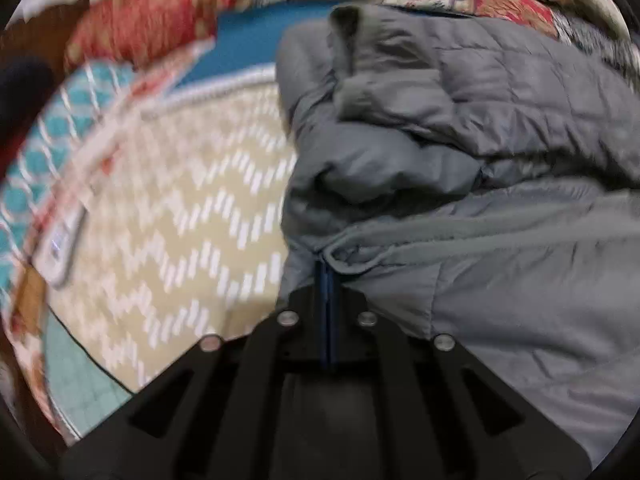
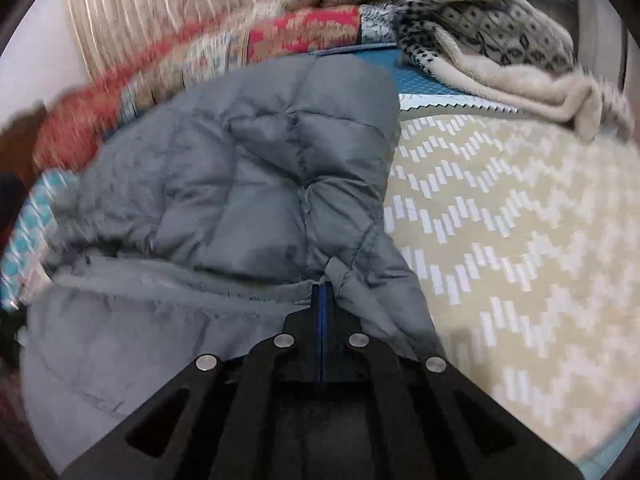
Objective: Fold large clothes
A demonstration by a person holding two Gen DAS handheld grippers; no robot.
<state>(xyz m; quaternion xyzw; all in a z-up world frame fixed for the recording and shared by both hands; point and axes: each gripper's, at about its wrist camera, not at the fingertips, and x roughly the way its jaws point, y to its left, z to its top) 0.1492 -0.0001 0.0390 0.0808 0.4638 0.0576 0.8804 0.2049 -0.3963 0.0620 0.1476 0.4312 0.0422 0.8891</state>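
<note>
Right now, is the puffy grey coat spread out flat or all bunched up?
Bunched up. The grey coat lies in puffy, overlapping folds on the zigzag cover, one layer flopped over another.

We are seeing a grey quilted puffer jacket (image 1: 500, 128) in thin synthetic shell cloth, slightly sheeny, puffy between stitched seams; its inner hem band (image 1: 460, 232) is looking matt and softer, fleece-like. The left gripper (image 1: 329, 280) and right gripper (image 2: 322, 300) are showing matt black plastic bodies, shiny round metal fasteners (image 2: 284, 341), and smooth blue finger pads. Under the jacket we are noting a woven bedspread (image 2: 500, 240), beige with white zigzag dashes, flat and matt. A cream knitted sweater (image 2: 492, 48) is looking fuzzy, thick. A red patterned quilt (image 1: 152, 20) is reading as matt cotton-like cloth, blurred.
</note>
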